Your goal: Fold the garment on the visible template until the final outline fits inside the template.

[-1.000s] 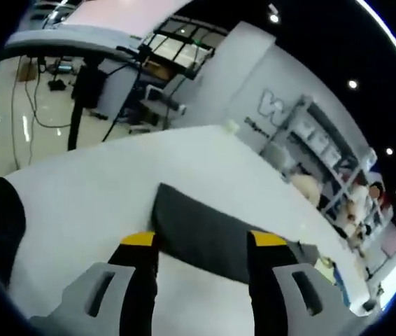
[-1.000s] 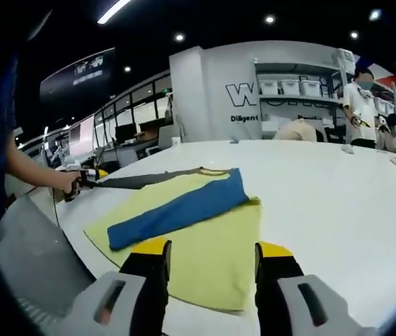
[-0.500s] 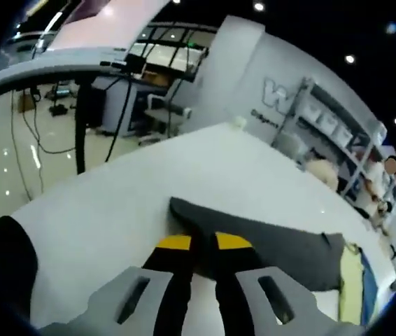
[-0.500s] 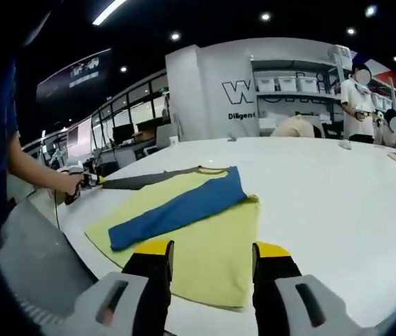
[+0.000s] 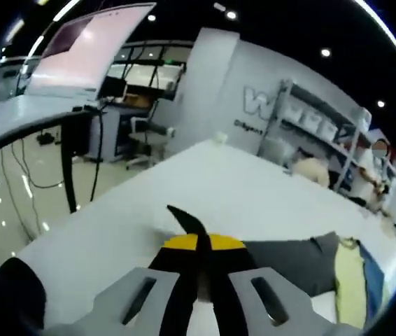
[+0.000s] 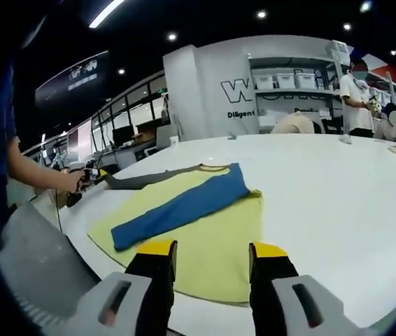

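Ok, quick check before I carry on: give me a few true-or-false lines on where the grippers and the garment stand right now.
1. The left gripper is shut on the grey sleeve. True.
2. The right gripper is shut on the yellow cloth. False: it is open, its jaws apart over the near edge of the yellow cloth.
3. The blue part of the garment lies across the yellow cloth. True.
4. The garment hangs off the white table. False: it lies flat on the white table.
5. The grey sleeve reaches out past the yellow cloth toward the left gripper. True.
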`<control>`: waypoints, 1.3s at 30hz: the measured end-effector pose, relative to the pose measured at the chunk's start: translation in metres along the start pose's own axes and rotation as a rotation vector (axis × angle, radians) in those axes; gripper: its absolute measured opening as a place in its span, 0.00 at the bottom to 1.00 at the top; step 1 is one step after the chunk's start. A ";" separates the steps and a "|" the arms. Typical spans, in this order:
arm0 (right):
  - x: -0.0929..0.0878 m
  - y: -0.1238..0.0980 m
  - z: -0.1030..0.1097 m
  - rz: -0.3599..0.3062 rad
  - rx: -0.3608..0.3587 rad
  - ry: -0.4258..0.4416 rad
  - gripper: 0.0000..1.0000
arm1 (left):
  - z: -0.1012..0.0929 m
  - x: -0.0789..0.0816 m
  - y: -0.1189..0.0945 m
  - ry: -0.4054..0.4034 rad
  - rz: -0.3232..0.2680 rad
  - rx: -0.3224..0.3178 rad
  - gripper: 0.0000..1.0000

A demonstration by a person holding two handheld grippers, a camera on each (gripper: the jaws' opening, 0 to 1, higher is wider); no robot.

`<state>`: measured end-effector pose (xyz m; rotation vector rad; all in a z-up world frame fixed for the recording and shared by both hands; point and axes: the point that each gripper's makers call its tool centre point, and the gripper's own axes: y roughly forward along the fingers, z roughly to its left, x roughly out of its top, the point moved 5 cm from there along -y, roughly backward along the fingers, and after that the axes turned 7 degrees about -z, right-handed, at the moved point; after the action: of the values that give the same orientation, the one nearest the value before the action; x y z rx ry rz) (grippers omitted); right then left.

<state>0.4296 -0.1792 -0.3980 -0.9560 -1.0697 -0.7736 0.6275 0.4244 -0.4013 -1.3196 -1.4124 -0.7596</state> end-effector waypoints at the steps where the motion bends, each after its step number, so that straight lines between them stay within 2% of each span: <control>1: 0.000 0.000 0.000 -0.001 -0.002 0.000 0.40 | -0.010 0.005 0.000 0.001 -0.012 -0.019 0.02; 3: -0.001 -0.001 0.000 -0.003 -0.004 0.004 0.40 | -0.021 0.011 0.002 -0.008 -0.033 -0.051 0.01; 4: -0.001 -0.001 0.000 -0.005 -0.005 0.009 0.40 | -0.037 0.017 0.005 -0.013 -0.045 -0.094 0.01; 7: -0.001 -0.001 -0.001 -0.011 -0.008 0.022 0.39 | -0.052 0.023 0.005 -0.008 -0.057 -0.139 0.01; 8: -0.001 -0.002 0.000 -0.014 -0.010 0.018 0.39 | -0.076 0.028 0.009 0.004 -0.062 -0.195 0.01; 10: -0.002 -0.003 -0.001 -0.018 -0.011 0.029 0.39 | -0.099 0.030 0.011 -0.003 -0.070 -0.251 0.01; 11: -0.002 -0.003 -0.001 -0.018 -0.011 0.030 0.39 | -0.102 0.030 0.012 -0.003 -0.073 -0.258 0.01; 12: -0.004 -0.004 -0.002 -0.015 -0.016 0.032 0.39 | -0.118 0.030 0.015 -0.011 -0.075 -0.285 0.01; 15: -0.005 -0.006 -0.003 -0.018 -0.022 0.034 0.39 | -0.131 0.030 0.015 -0.021 -0.078 -0.309 0.01; 16: -0.006 -0.007 -0.004 -0.020 -0.028 0.042 0.39 | -0.150 0.026 0.019 -0.029 -0.071 -0.337 0.01; 17: -0.006 -0.009 -0.005 -0.024 -0.036 0.048 0.39 | -0.154 0.026 0.019 -0.031 -0.068 -0.342 0.01; 19: -0.005 -0.010 -0.005 -0.031 -0.041 0.048 0.39 | -0.179 0.022 0.018 -0.046 -0.057 -0.378 0.01; 24: -0.003 -0.012 -0.007 -0.046 -0.056 0.046 0.41 | -0.218 0.009 0.017 -0.090 -0.029 -0.448 0.01; 28: -0.002 -0.012 -0.007 -0.047 -0.050 0.035 0.44 | -0.241 0.001 0.010 -0.099 -0.017 -0.478 0.01; 30: -0.003 -0.012 -0.007 -0.043 -0.038 0.021 0.48 | -0.254 -0.002 0.004 -0.131 -0.011 -0.502 0.01; 34: -0.005 -0.011 -0.005 -0.036 -0.025 0.020 0.53 | -0.263 -0.003 -0.001 -0.158 -0.001 -0.528 0.01; 39: -0.005 -0.011 -0.004 -0.030 -0.017 0.013 0.76 | -0.271 -0.005 -0.004 -0.161 0.001 -0.539 0.01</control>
<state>0.4198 -0.1870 -0.4010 -0.9497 -1.0699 -0.8136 0.6912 0.1719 -0.3275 -1.8253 -1.3807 -1.1035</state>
